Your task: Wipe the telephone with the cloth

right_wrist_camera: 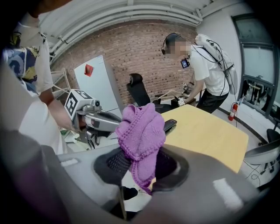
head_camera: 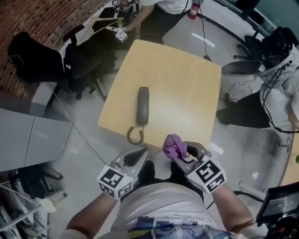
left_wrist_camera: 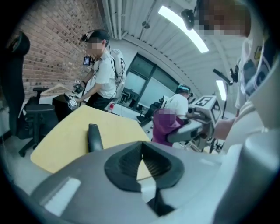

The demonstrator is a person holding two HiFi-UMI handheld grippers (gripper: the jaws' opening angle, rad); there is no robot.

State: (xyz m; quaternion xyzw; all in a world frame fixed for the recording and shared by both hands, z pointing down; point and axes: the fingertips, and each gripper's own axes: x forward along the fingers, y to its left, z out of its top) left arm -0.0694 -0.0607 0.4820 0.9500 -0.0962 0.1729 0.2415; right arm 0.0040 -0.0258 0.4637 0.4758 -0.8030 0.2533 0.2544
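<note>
A dark grey telephone handset [head_camera: 142,106] lies on the pale wooden table [head_camera: 187,88], with its coiled cord [head_camera: 134,135] hanging over the near edge. My right gripper [head_camera: 181,153] is shut on a bunched purple cloth [head_camera: 174,145], held just off the table's near edge. The right gripper view shows the cloth [right_wrist_camera: 142,131] pinched between the pads and the handset [right_wrist_camera: 169,124] beyond it. My left gripper [head_camera: 139,154] hovers beside it, to the left, also short of the table. Its jaws are shut with nothing between them [left_wrist_camera: 142,151], and the handset [left_wrist_camera: 94,136] lies ahead.
Black office chairs [head_camera: 79,65] crowd the table's left side. A person [head_camera: 163,9] stands at the far end and another [head_camera: 275,93] is at the right. A grey chair [head_camera: 240,72] sits by the right corner, and a grey cabinet [head_camera: 28,135] at the left.
</note>
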